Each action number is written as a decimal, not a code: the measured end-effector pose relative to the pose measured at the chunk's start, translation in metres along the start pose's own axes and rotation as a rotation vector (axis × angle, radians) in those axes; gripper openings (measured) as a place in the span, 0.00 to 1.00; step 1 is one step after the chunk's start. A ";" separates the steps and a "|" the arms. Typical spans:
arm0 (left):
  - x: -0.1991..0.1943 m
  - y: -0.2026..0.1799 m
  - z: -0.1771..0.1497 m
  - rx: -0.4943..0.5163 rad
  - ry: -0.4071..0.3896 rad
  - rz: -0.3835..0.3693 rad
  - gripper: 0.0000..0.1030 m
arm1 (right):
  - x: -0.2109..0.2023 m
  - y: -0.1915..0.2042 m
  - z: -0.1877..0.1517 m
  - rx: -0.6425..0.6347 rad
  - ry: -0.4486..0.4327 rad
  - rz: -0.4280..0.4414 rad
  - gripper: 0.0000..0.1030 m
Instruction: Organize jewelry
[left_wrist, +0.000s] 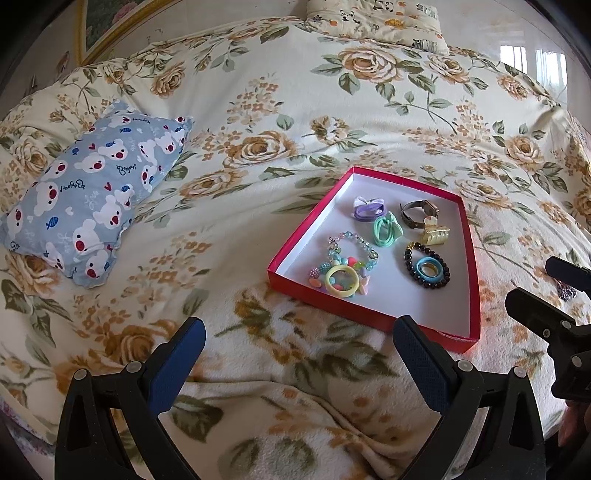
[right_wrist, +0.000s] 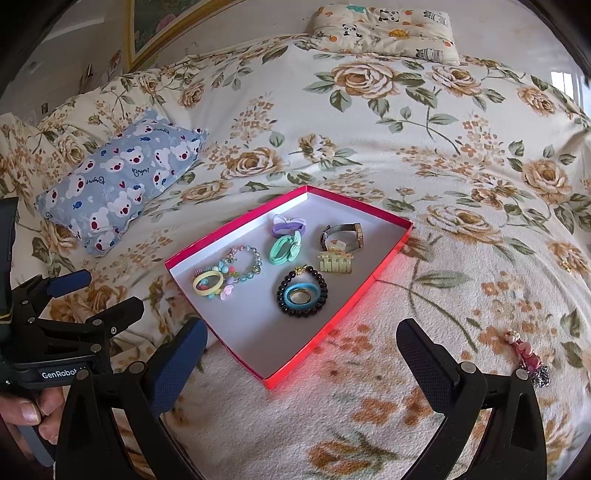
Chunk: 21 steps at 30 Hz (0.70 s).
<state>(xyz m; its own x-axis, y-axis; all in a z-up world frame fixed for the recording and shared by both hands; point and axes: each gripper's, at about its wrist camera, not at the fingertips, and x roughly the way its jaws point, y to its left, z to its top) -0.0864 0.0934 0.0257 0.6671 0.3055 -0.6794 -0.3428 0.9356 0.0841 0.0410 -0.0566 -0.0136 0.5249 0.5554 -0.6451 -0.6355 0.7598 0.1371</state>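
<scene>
A shallow red box (left_wrist: 306, 225) (right_wrist: 369, 284) with a white floor lies on the floral blanket. In it are a purple hair tie (right_wrist: 286, 225), a green hair tie (right_wrist: 284, 249), a watch (right_wrist: 341, 234), a yellow hair claw (right_wrist: 335, 261), a black bead bracelet (right_wrist: 303, 291) with a blue ring inside it, a beaded bracelet (right_wrist: 243, 264) and a yellow ring (right_wrist: 207, 284). A pink charm (right_wrist: 526, 356) lies loose on the blanket right of the box. My left gripper (left_wrist: 299, 354) and right gripper (right_wrist: 301, 354) are both open and empty, held near the box's front edge.
A blue bear-print pillow (left_wrist: 88, 195) (right_wrist: 122, 184) lies left of the box. A panda-print pillow (right_wrist: 384, 29) lies at the far end of the bed. A small gold piece (right_wrist: 566, 265) lies on the blanket at far right. A framed picture (right_wrist: 155, 22) leans at the back left.
</scene>
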 end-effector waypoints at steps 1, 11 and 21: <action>0.000 0.000 0.000 -0.001 0.001 -0.003 0.99 | 0.000 -0.001 0.000 0.001 0.000 0.000 1.00; 0.002 -0.001 0.001 0.003 0.006 -0.008 0.99 | 0.000 -0.001 0.000 0.005 0.002 0.006 1.00; 0.003 -0.002 0.003 0.004 0.005 -0.014 0.99 | 0.002 0.001 0.000 0.004 0.004 0.008 1.00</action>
<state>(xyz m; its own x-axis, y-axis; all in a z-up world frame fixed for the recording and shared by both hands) -0.0817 0.0932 0.0252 0.6683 0.2912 -0.6845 -0.3305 0.9406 0.0774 0.0419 -0.0548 -0.0151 0.5178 0.5600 -0.6468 -0.6371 0.7569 0.1452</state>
